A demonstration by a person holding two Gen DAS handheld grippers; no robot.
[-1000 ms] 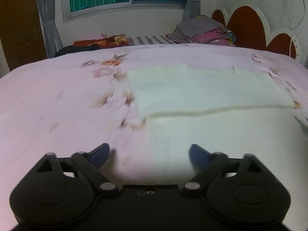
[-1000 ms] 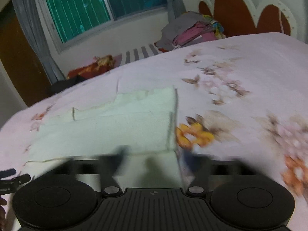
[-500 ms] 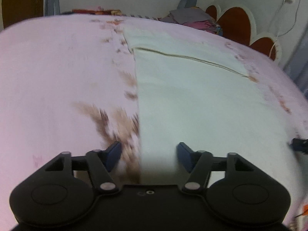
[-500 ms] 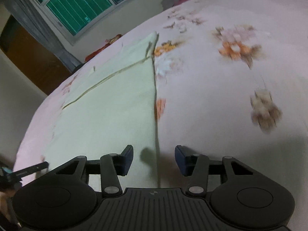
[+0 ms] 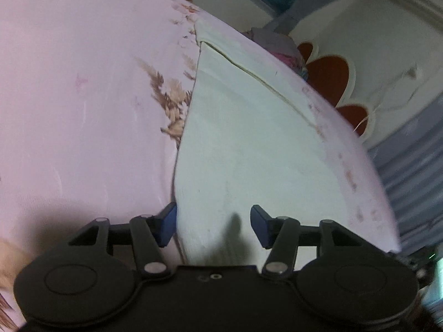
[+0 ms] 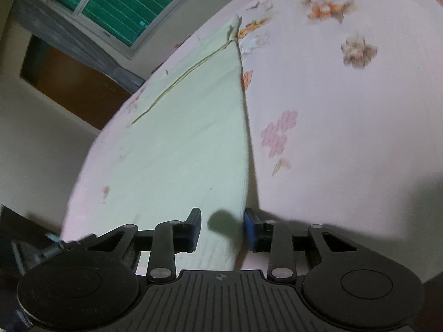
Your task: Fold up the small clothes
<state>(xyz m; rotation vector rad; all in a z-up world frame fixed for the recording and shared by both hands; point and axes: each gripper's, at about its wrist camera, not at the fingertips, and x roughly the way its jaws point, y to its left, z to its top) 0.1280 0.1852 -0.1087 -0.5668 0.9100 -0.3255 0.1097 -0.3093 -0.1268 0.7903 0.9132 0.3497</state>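
A pale green cloth (image 5: 249,138) lies flat on the pink flowered bedsheet (image 5: 83,110), with a folded layer's edge running across its far part. My left gripper (image 5: 213,225) is open, low over the cloth's near left corner, its jaws either side of the left edge. In the right wrist view the same cloth (image 6: 188,138) shows. My right gripper (image 6: 221,229) is open, straddling the cloth's near right edge. Nothing is held.
A bed headboard with red scalloped panels (image 5: 329,74) and a pile of clothes (image 5: 274,41) stand at the far end. A window (image 6: 121,5), a grey curtain and a brown door (image 6: 72,83) lie beyond the bed. The bed's near edge is close.
Both grippers have dropped and moved in to the cloth's near corners, tilting down toward the bed. Both stay open, the jaws somewhat narrower than a second ago.
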